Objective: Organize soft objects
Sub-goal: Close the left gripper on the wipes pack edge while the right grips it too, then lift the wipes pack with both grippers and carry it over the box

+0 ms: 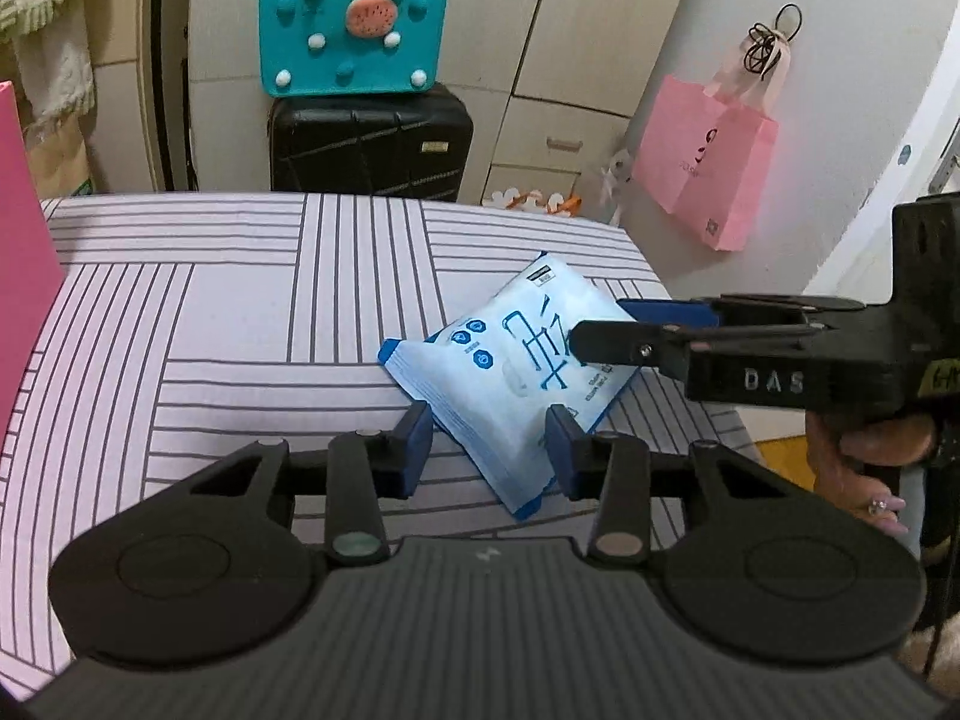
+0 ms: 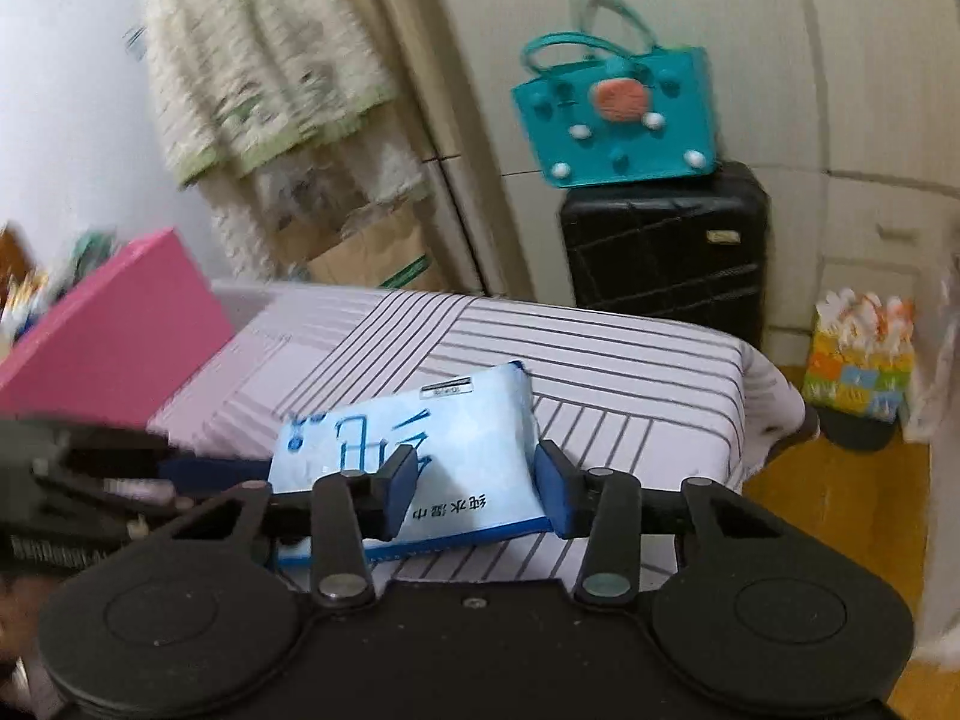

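Wipes pack (image 1: 510,384) lies on my striped table (image 1: 210,300); left hand-held gripper (image 1: 489,441) and right hand-held gripper (image 2: 477,480) each clamp it, right from three o'clock.

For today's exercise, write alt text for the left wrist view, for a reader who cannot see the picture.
A light blue wet-wipe pack lies on a striped bed cover, its near corner between the blue pads of the left gripper, while the right gripper reaches in from the right edge over its far end. Behind stand a black suitcase with a teal bag on top.
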{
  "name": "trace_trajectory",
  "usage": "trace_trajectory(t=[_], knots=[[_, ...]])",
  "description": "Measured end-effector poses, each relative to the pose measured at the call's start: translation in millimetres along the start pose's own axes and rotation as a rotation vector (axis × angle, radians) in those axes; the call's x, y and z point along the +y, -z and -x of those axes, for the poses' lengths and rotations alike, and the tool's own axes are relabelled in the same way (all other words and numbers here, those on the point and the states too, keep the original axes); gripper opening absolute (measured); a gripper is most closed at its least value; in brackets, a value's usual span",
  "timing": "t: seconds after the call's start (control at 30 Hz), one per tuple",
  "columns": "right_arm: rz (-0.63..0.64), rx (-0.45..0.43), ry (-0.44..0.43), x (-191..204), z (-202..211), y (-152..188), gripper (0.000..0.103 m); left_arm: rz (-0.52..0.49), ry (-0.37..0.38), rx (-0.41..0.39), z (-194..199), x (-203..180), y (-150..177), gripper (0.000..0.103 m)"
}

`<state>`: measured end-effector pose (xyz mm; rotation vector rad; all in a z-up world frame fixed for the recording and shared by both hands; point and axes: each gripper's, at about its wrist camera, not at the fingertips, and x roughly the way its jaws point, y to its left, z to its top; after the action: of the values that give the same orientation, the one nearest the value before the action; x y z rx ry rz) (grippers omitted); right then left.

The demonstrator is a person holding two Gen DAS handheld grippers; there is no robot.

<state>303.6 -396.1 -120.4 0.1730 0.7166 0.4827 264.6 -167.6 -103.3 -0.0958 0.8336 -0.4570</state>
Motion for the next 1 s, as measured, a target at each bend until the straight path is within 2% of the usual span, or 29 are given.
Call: trace_trajectory(t=[0.13,0.2,0.27,0.37,0.53,0.67,0.77,1.0], knots=[[-0.005,-0.031,0.063,15.8,-0.6,4.2,0.047,0.002,-0.015,-0.036,-2.2,-1.4,2.7,0.032],[-0.022,-0.032,0.06,18.1,2.2,5.1,0.04,0.012,-0.018,-0.042,-2.1,-1.5,2.1,0.029],[-0.046,-0.034,0.055,17.4,6.2,7.3,0.026,0.027,-0.016,-0.048,-1.1,-0.8,1.5,0.026],[-0.079,-0.02,0.042,18.6,12.3,10.0,0.023,0.034,-0.026,-0.07,4.4,0.3,0.8,0.026],[-0.094,-0.006,0.036,31.5,26.6,14.3,0.023,0.037,-0.009,-0.075,15.4,1.5,6.2,0.026],[-0.105,0.022,0.034,43.2,36.2,16.2,0.03,0.02,-0.003,-0.078,29.7,-0.6,9.4,0.026],[-0.066,0.048,0.065,61.6,45.1,18.4,0.034,0.01,0.02,-0.048,42.4,-1.5,10.2,0.026],[-0.011,0.055,0.055,96.8,71.9,26.2,0.039,-0.008,0.052,-0.019,78.1,-2.2,17.9,0.026]])
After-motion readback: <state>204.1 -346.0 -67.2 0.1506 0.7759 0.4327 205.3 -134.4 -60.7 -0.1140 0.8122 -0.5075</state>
